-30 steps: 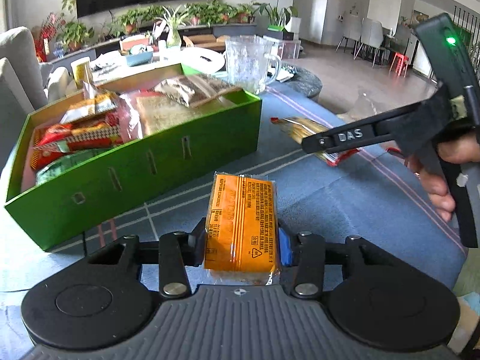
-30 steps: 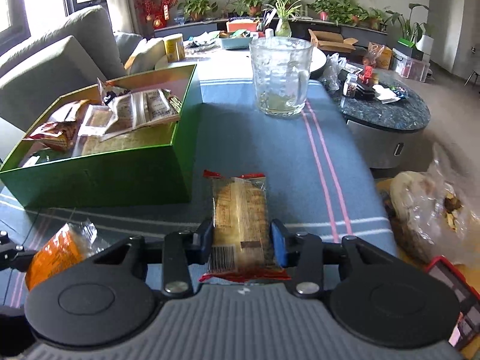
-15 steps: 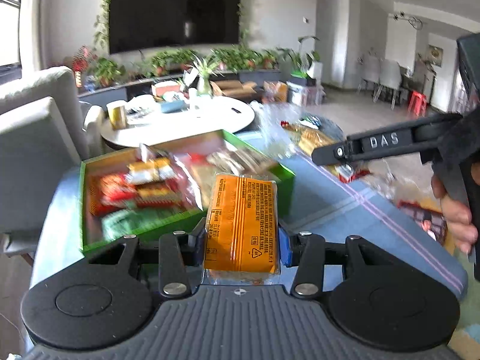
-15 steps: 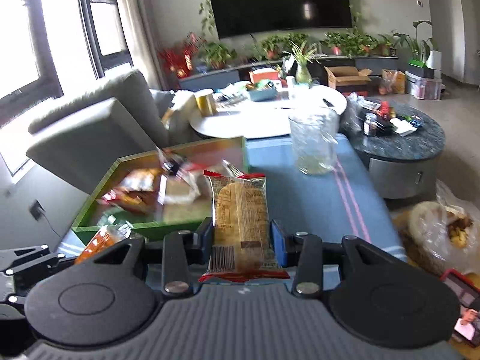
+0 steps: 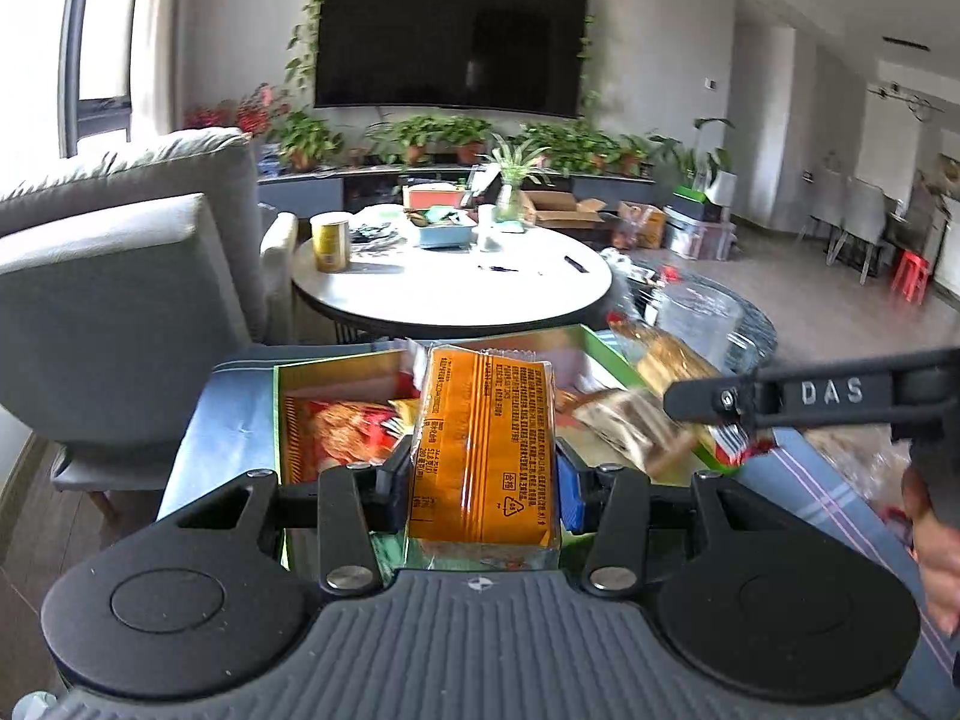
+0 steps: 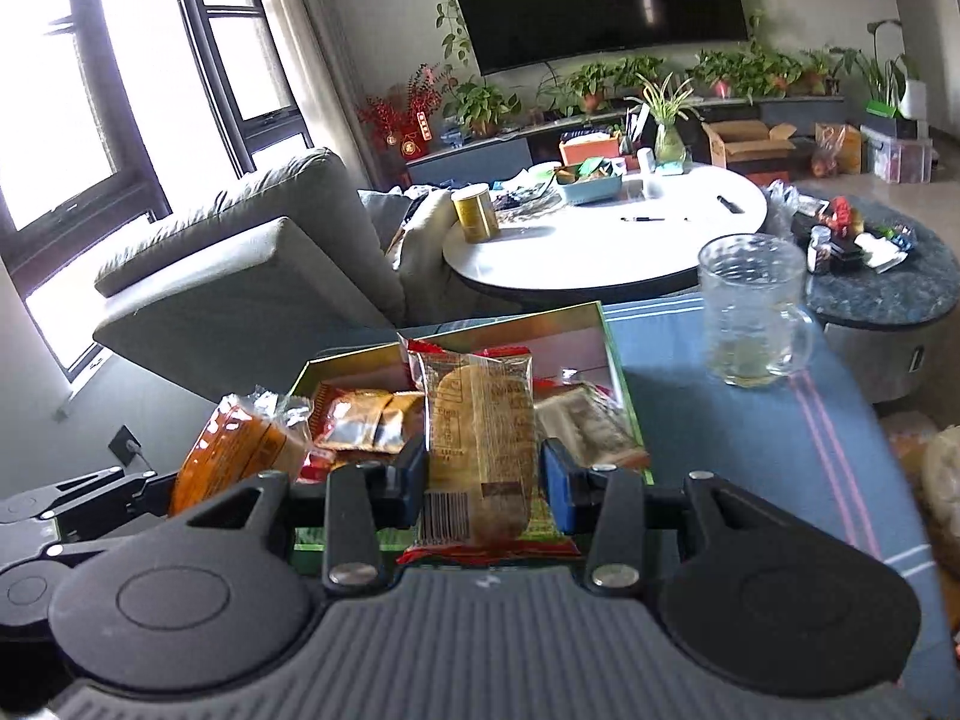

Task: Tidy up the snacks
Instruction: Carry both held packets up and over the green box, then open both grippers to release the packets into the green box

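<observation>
My left gripper (image 5: 483,483) is shut on an orange snack packet (image 5: 483,444), held upright above the green box (image 5: 277,414). That box holds several wrapped snacks (image 5: 345,432). My right gripper (image 6: 483,480) is shut on a clear biscuit packet with red ends (image 6: 480,438), also raised over the green box (image 6: 618,360). In the right wrist view the orange snack packet (image 6: 240,450) and the left gripper's fingers (image 6: 90,501) show at lower left. In the left wrist view the right gripper's finger (image 5: 840,396) crosses the right side, held by a hand (image 5: 933,546).
A glass mug (image 6: 753,312) stands on the blue striped tablecloth (image 6: 780,420) right of the box. Behind are a grey sofa (image 6: 240,252), a round white table (image 6: 600,240) with a yellow tin (image 6: 474,213), and a dark round side table (image 6: 882,282).
Both grippers have risen with their packets and tilted up; the green box now lies lower and farther below them. More of the room shows. Both grips are unchanged.
</observation>
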`<state>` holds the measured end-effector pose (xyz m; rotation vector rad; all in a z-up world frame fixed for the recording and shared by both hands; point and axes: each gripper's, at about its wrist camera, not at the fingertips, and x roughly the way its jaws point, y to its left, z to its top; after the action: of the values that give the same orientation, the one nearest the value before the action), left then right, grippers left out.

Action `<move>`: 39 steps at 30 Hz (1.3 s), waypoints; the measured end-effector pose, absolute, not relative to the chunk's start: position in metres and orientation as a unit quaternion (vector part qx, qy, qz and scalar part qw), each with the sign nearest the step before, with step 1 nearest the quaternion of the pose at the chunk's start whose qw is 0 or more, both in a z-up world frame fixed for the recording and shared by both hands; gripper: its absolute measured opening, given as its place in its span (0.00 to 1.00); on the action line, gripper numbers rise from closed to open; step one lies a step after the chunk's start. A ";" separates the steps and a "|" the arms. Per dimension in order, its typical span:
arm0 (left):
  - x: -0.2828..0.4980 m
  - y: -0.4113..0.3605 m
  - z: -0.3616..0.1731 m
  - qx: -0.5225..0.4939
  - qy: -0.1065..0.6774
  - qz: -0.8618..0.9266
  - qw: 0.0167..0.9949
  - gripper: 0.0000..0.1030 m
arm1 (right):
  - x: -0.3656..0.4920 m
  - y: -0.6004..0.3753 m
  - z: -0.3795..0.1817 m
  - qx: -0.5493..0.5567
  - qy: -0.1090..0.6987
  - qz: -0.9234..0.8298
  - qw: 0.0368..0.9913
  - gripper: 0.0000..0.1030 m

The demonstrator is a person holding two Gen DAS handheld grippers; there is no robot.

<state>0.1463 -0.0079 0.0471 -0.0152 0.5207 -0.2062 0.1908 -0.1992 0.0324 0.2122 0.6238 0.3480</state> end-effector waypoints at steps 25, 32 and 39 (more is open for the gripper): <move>0.206 0.010 0.021 -0.002 0.288 -0.060 0.956 0.51 | 0.239 -0.168 0.011 0.118 0.332 0.140 0.925 0.77; 0.190 0.008 0.028 0.004 0.279 -0.067 0.958 0.54 | 0.225 -0.171 0.022 0.123 0.321 0.133 0.930 0.77; 0.159 0.007 0.037 0.006 0.260 -0.068 0.963 0.63 | 0.205 -0.177 0.028 0.132 0.316 0.122 0.932 0.77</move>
<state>0.1592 0.0068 0.0366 0.0131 0.5270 -0.1380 0.2052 -0.1769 0.0278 0.2701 0.6474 0.2492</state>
